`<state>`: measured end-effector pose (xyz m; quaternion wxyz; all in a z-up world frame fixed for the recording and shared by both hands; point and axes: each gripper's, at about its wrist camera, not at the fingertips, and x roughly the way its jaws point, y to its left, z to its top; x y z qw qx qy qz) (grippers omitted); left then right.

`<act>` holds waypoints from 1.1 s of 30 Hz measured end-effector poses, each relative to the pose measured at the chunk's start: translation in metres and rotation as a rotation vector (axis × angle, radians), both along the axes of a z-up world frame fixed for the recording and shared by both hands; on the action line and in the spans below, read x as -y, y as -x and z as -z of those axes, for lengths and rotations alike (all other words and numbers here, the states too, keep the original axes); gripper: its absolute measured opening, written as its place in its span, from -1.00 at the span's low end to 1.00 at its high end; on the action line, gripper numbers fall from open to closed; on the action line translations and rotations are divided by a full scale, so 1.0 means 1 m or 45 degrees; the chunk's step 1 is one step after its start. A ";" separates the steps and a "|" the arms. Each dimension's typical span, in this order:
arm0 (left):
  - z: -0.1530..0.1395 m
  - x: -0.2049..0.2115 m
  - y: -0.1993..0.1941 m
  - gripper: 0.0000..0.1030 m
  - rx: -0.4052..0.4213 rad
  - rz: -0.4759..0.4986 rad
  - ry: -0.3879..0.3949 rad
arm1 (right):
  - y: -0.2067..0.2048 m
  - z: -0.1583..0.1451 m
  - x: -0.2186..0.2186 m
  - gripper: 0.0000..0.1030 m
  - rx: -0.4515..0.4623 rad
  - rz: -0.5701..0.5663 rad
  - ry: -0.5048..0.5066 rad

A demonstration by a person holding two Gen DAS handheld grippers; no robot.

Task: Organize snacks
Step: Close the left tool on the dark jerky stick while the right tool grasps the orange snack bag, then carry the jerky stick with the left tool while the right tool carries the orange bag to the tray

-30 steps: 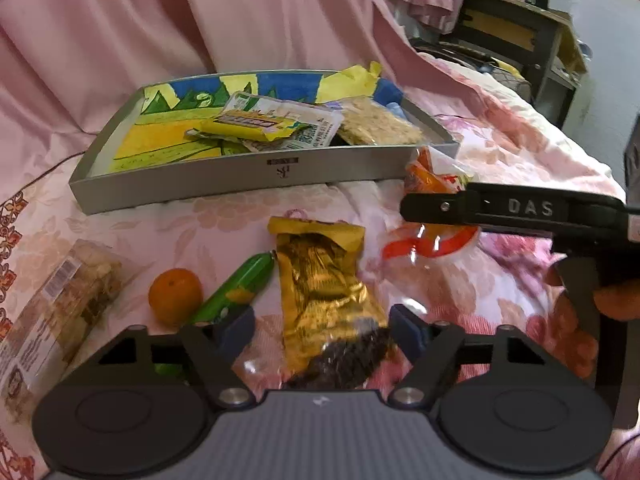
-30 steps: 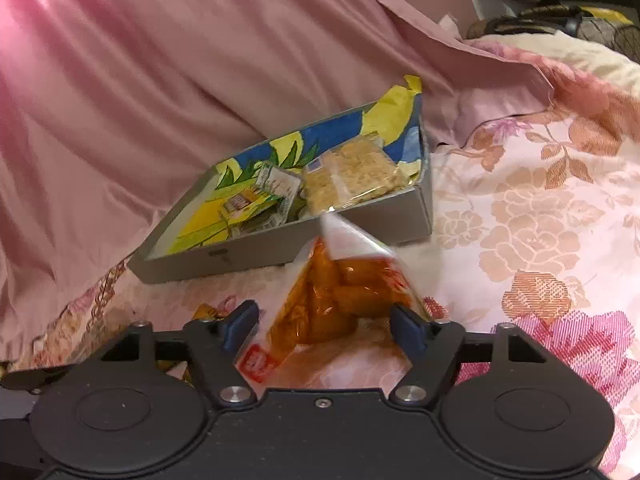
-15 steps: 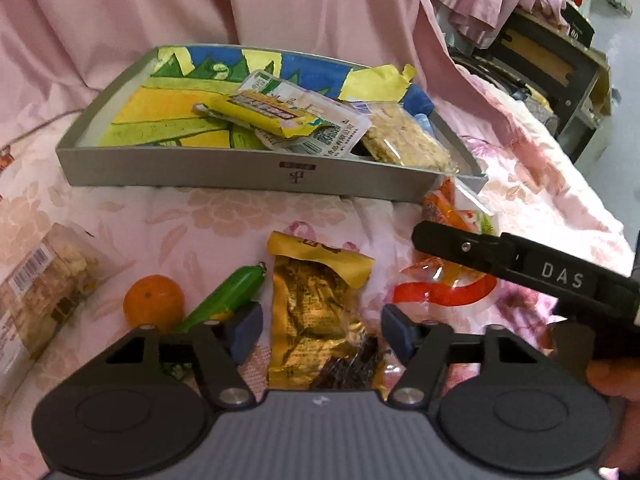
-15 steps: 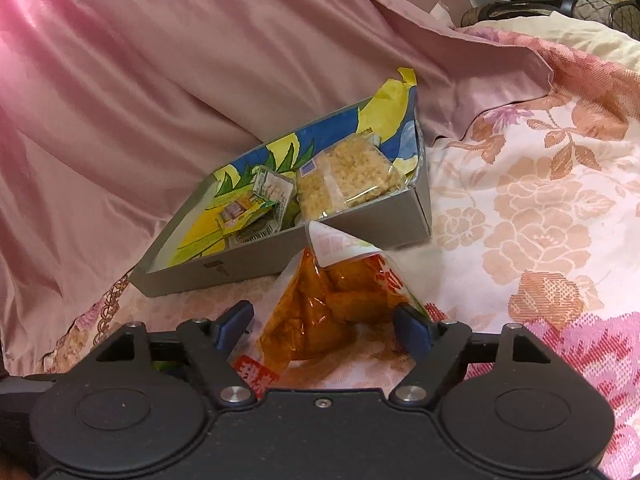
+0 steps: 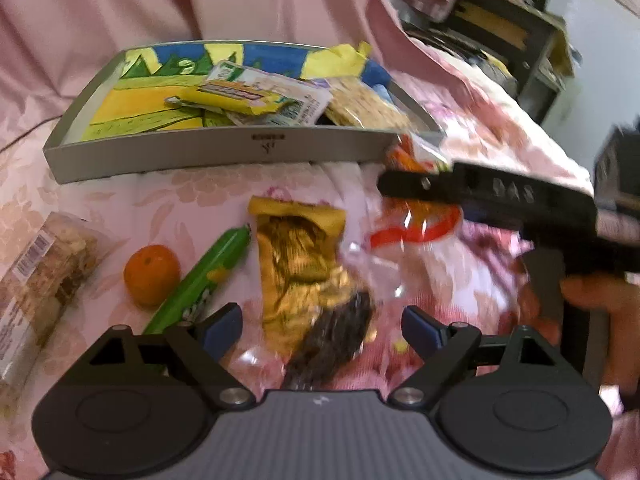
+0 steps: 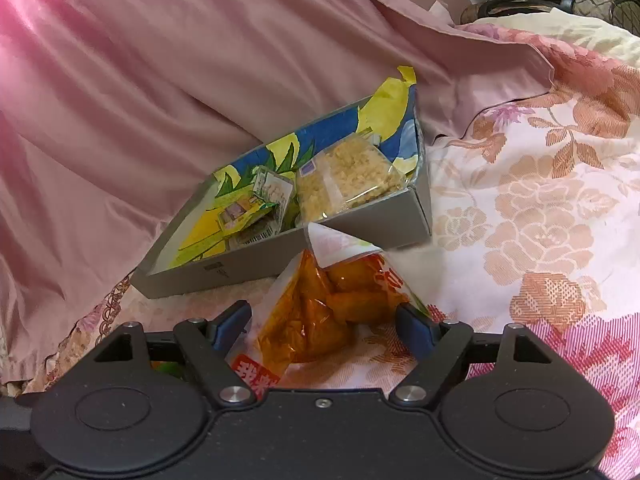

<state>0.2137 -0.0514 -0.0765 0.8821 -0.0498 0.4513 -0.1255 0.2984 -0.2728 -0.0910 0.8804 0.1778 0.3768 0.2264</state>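
A gold snack packet point(image 5: 300, 256) with a dark lower end lies on the flowered bedspread between the fingers of my left gripper point(image 5: 320, 330). Its jaws are opening and the pads stand clear of the packet on both sides. My right gripper point(image 6: 322, 326) is open, with a clear bag of orange snacks point(image 6: 320, 308) lying on the bed between its fingers. From the left wrist, that bag point(image 5: 416, 224) lies under the right gripper's finger point(image 5: 460, 190). The grey tray point(image 5: 200, 152) with a painted bottom holds a yellow packet point(image 5: 228, 98), a white packet and a cracker pack point(image 6: 348, 176).
On the bed left of the gold packet lie a green tube point(image 5: 204, 280), a small orange fruit point(image 5: 151, 274) and a clear-wrapped nut bar point(image 5: 40, 276). Pink cloth point(image 6: 160, 80) hangs behind the tray. A dark shelf unit point(image 5: 516, 40) stands at the far right. A hand point(image 5: 600, 292) holds the right gripper.
The left jaws have spread wider around the gold packet, and the left view has tipped down toward it. The right jaws have widened a little around the orange bag.
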 end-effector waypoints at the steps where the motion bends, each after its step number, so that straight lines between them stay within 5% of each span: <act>1: 0.000 0.001 0.003 0.75 0.002 0.016 -0.017 | 0.000 0.000 -0.001 0.59 0.002 -0.001 0.006; 8: -0.001 0.011 0.018 0.36 0.028 0.060 -0.172 | 0.004 0.000 -0.018 0.58 0.052 -0.021 0.150; 17: -0.007 0.009 0.027 -0.05 0.017 -0.022 -0.145 | 0.009 0.000 -0.019 0.02 0.073 0.029 0.240; 19: -0.009 0.007 0.031 -0.06 0.007 -0.045 -0.134 | 0.011 -0.001 -0.019 -0.27 0.057 0.014 0.232; 33: -0.035 -0.013 0.056 -0.07 0.042 -0.204 -0.028 | 0.053 -0.020 -0.032 -0.30 0.179 -0.024 0.414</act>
